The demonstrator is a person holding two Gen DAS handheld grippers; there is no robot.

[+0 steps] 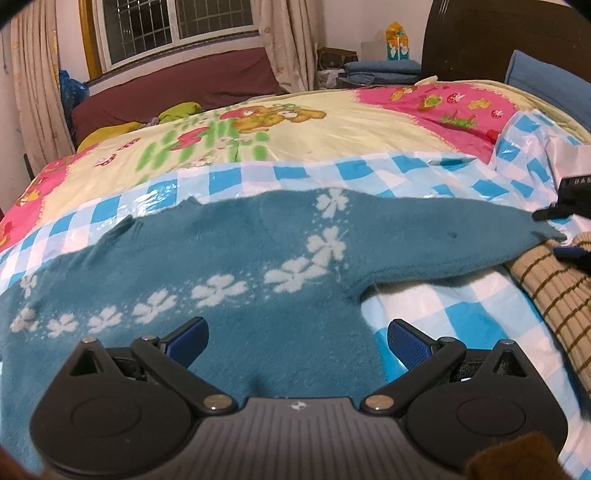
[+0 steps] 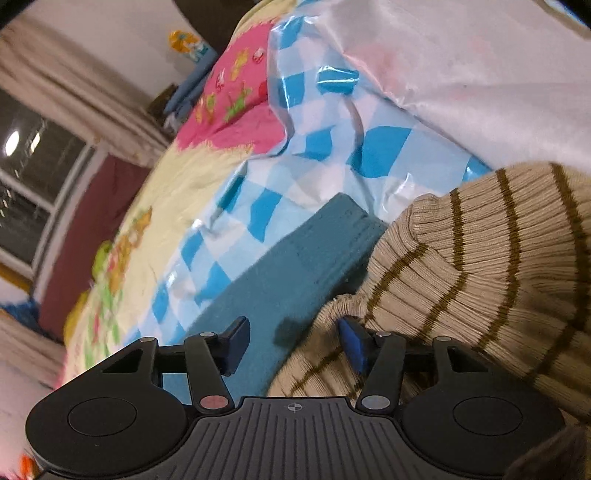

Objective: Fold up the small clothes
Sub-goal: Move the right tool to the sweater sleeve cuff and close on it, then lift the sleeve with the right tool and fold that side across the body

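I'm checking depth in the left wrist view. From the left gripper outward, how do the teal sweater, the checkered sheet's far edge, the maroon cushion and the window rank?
From the left gripper:
1. Teal sweater, directly under the fingers.
2. Checkered sheet, beyond the sweater.
3. Maroon cushion, past the bed, upper left.
4. Window, above the cushion.
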